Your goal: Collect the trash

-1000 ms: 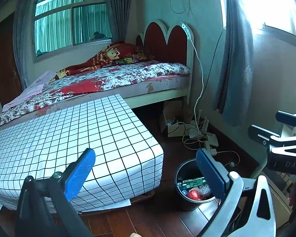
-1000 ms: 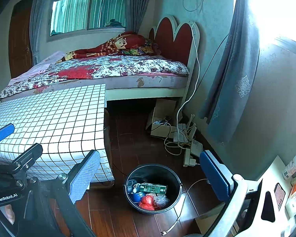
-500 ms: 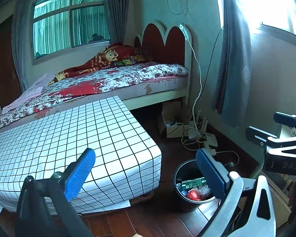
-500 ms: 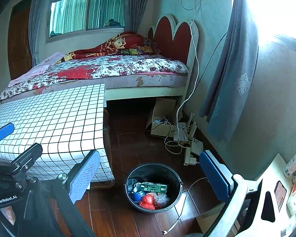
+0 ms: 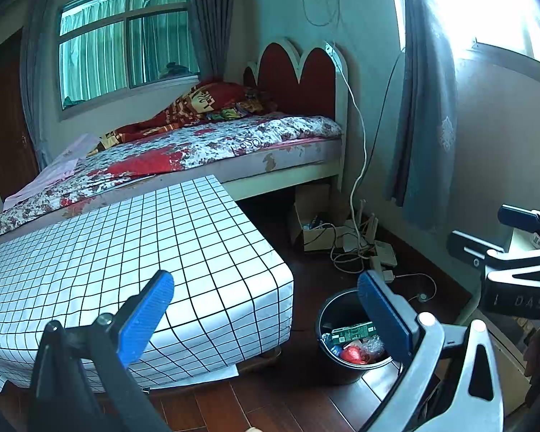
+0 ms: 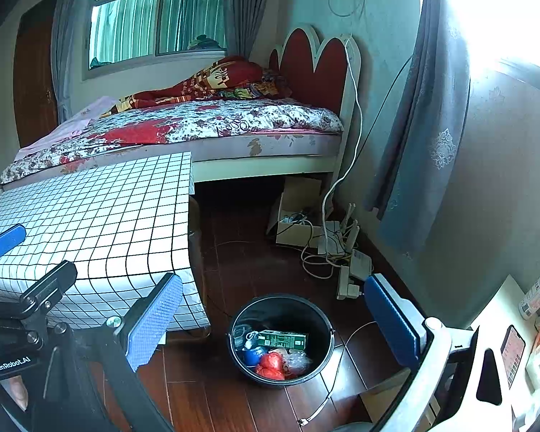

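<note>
A black bucket [image 6: 320, 352] stands on the wooden floor and holds trash: a green box [image 6: 282, 339], a red wrapper [image 6: 270, 363], a blue item and clear plastic. It also shows in the left wrist view [image 5: 336, 363], partly behind the right finger. My left gripper [image 5: 266, 309] is open and empty, above the table's corner. My right gripper [image 6: 277, 309] is open and empty, above the bucket. Each gripper shows at the edge of the other's view.
A low table with a white grid cloth [image 5: 133, 252] stands left of the bucket. A bed [image 6: 205, 126] is behind it. A cardboard box [image 6: 295, 223], cables and a power strip [image 6: 345, 277] lie by the curtain. A white shelf with bottles [image 6: 536, 295] is at far right.
Both views have shifted only slightly. The grippers stay open and empty, and the bucket's contents are the same.
</note>
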The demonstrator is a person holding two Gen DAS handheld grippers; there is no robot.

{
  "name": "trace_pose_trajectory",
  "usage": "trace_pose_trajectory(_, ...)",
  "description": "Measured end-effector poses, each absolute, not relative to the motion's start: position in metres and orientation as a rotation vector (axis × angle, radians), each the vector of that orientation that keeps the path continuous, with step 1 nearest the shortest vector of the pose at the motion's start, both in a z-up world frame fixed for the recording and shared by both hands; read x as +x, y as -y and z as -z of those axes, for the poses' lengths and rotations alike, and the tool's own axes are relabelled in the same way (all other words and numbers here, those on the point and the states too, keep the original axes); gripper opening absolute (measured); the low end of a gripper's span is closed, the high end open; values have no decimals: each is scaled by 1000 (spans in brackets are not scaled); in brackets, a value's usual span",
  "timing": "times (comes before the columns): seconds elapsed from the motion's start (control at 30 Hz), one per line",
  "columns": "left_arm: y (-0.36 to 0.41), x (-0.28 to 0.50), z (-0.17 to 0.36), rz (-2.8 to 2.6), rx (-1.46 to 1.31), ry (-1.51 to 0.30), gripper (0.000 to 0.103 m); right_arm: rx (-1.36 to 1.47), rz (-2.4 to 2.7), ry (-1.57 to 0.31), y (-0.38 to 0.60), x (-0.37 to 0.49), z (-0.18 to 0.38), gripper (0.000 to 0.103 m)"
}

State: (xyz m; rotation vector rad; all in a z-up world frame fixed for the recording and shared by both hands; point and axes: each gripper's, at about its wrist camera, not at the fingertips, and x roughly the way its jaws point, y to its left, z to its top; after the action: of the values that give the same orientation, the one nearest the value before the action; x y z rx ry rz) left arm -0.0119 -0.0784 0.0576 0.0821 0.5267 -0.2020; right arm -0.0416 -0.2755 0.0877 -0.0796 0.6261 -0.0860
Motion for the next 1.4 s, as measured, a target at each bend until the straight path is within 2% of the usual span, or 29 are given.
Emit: trace_pose_trajectory(1.4, 74, -13, -62, 239, 120, -513, 102, -69, 96, -626, 277, -45, -87, 102)
